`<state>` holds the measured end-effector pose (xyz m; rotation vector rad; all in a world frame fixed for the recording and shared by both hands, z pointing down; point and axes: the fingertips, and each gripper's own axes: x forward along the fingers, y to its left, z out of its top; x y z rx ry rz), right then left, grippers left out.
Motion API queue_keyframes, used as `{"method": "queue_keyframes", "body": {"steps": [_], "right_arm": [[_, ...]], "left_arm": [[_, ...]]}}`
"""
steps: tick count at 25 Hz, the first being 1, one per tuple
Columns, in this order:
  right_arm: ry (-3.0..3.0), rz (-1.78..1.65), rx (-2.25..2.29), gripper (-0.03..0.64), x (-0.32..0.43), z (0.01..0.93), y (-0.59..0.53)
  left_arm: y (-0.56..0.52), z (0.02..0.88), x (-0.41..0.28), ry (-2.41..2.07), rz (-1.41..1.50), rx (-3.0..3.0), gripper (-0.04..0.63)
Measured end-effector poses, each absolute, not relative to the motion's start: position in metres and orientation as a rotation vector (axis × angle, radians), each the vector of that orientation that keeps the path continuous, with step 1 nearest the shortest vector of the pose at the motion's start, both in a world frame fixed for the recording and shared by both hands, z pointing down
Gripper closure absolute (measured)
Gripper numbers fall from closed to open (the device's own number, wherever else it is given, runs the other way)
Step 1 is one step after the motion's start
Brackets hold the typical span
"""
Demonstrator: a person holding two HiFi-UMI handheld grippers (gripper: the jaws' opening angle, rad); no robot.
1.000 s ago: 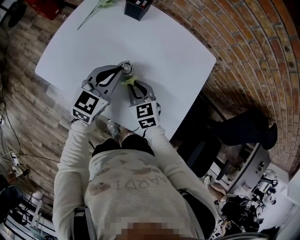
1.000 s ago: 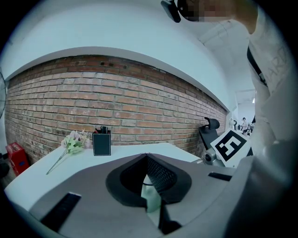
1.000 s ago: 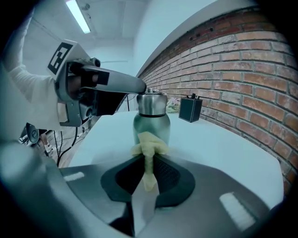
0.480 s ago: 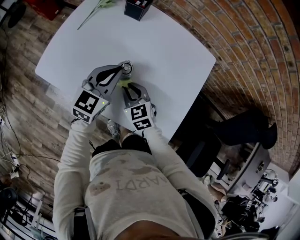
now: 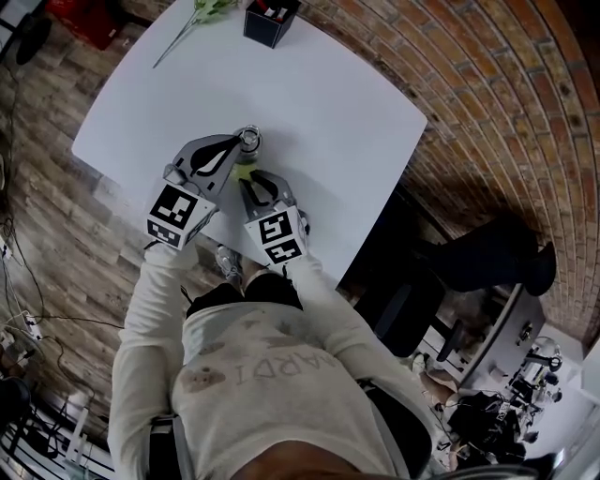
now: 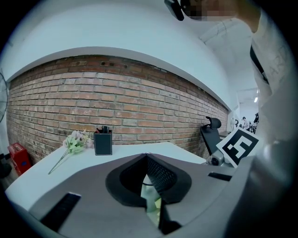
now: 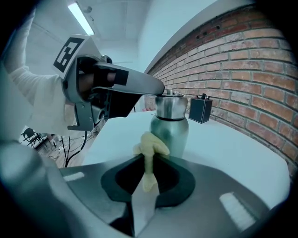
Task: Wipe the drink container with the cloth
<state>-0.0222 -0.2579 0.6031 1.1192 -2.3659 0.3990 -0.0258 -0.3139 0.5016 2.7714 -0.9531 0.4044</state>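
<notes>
A steel drink container [image 5: 248, 140] stands upright near the front edge of the white table [image 5: 328, 103]. My left gripper [image 5: 238, 150] is shut on its cap from the left; in the right gripper view its jaw [image 7: 156, 89] meets the cap above the container's body [image 7: 173, 128]. My right gripper [image 5: 247, 180] is shut on a yellow cloth [image 7: 150, 146], and the cloth [image 5: 244, 170] touches the container's near side. In the left gripper view, the closed jaws [image 6: 146, 160] leave only a sliver of container [image 6: 147, 194] and cloth [image 6: 157, 204] visible.
A black pen holder [image 5: 270, 19] and a flower stem [image 5: 192, 23] lie at the table's far end. A brick wall [image 6: 139, 107] runs behind the table. An office chair [image 6: 212, 135] stands to the right. The table's front edge is just below the grippers.
My right gripper has slid left and slightly nearer with the cloth, round the container's near side. The left gripper keeps its hold on the cap.
</notes>
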Motion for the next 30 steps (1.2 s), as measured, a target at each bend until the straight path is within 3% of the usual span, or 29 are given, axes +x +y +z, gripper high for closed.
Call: {"method": "queue_keyframes", "body": {"steps": [30], "right_arm": [[-2.485, 0.307, 1.464, 0.545, 0.024, 0.479, -0.221]], "left_arm": [[-0.238, 0.441, -0.086, -1.235, 0.208, 2.721, 0.597]]}}
